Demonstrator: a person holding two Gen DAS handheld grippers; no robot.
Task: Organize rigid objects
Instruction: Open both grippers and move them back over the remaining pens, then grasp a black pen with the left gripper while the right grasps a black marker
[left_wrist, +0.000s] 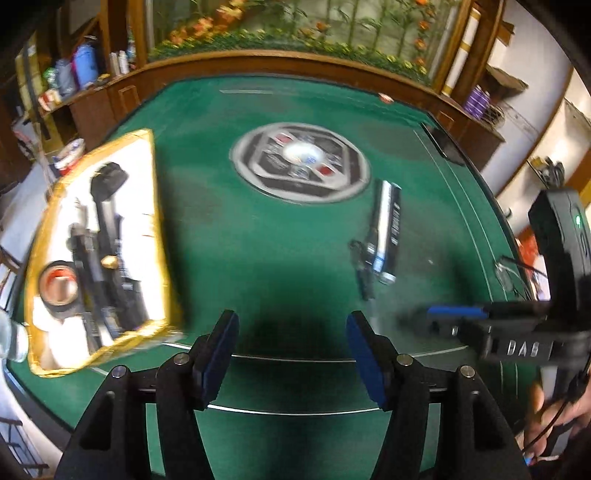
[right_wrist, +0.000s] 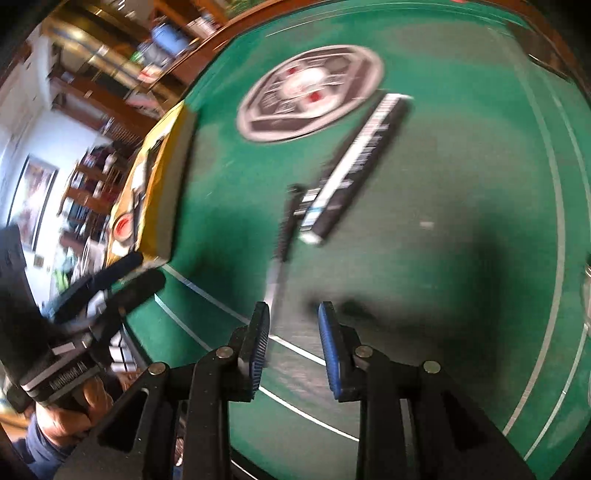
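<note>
Motion blur across both wrist views; both grippers empty above the green desk.

Label text on the long black-and-white box is unreadable, and the slim dark tool just beside it cannot be identified. Contents of the yellow-rimmed tray are smeared; a tape roll is discernible. Left gripper: jaws spread wide, nothing between them; box and tool lie ahead to the right. Right gripper: jaws parted, empty; the tool's pale end lies just ahead of them.
</note>
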